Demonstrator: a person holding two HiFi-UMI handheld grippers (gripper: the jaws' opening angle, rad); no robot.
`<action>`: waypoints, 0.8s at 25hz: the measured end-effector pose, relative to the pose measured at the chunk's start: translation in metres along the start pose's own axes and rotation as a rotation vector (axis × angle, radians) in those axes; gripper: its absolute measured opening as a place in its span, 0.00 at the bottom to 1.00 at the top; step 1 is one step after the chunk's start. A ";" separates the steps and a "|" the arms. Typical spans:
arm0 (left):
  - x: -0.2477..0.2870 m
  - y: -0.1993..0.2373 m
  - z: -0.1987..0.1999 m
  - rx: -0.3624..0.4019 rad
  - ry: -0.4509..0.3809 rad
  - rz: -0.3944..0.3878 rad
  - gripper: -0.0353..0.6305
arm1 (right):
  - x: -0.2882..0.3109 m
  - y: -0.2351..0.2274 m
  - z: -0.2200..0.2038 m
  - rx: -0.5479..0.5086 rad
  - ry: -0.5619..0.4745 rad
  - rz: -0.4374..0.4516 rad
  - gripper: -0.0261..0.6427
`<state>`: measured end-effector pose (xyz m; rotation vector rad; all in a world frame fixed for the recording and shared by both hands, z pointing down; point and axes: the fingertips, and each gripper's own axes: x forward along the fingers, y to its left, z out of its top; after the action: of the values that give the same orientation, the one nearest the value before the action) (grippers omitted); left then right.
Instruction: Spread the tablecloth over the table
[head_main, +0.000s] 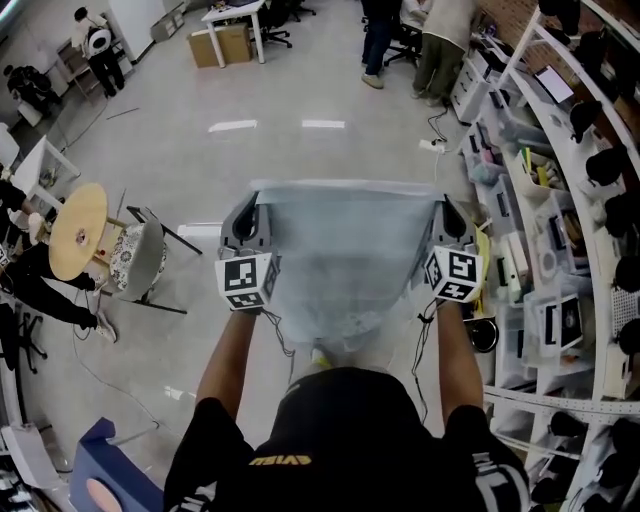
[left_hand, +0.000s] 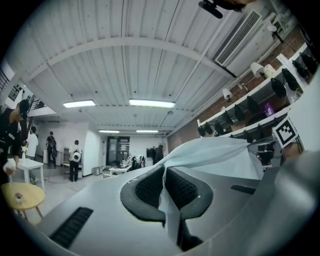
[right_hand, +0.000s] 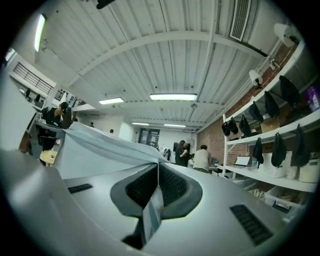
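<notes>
A pale grey-blue tablecloth (head_main: 345, 250) hangs stretched in the air between my two grippers, its lower part sagging toward the person's chest. My left gripper (head_main: 250, 208) is shut on the cloth's left top corner, and my right gripper (head_main: 447, 208) is shut on the right top corner. In the left gripper view the left gripper (left_hand: 164, 175) pinches a fold of the tablecloth (left_hand: 215, 155), which runs off to the right. In the right gripper view the right gripper (right_hand: 158, 172) pinches the tablecloth (right_hand: 95, 150), which runs off to the left. Both grippers point level across the room.
A round wooden table (head_main: 78, 230) and a chair (head_main: 140, 262) stand at the left. Curved white shelves (head_main: 560, 250) full of gear line the right. A white desk (head_main: 235, 15) with boxes and several people are at the far end. Open grey floor (head_main: 270, 125) lies ahead.
</notes>
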<state>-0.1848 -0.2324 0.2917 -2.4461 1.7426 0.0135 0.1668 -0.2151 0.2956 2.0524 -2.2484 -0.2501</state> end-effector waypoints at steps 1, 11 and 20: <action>0.007 0.005 -0.002 -0.003 0.002 -0.010 0.09 | 0.006 0.002 0.000 0.005 0.004 -0.012 0.05; 0.075 0.020 -0.034 -0.012 0.033 -0.081 0.09 | 0.062 -0.004 -0.018 -0.038 0.060 -0.049 0.05; 0.138 0.011 -0.054 -0.008 0.073 -0.065 0.09 | 0.122 -0.032 -0.054 -0.024 0.091 -0.010 0.05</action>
<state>-0.1537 -0.3715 0.3321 -2.5382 1.6932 -0.0762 0.1958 -0.3427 0.3373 2.0209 -2.1727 -0.1792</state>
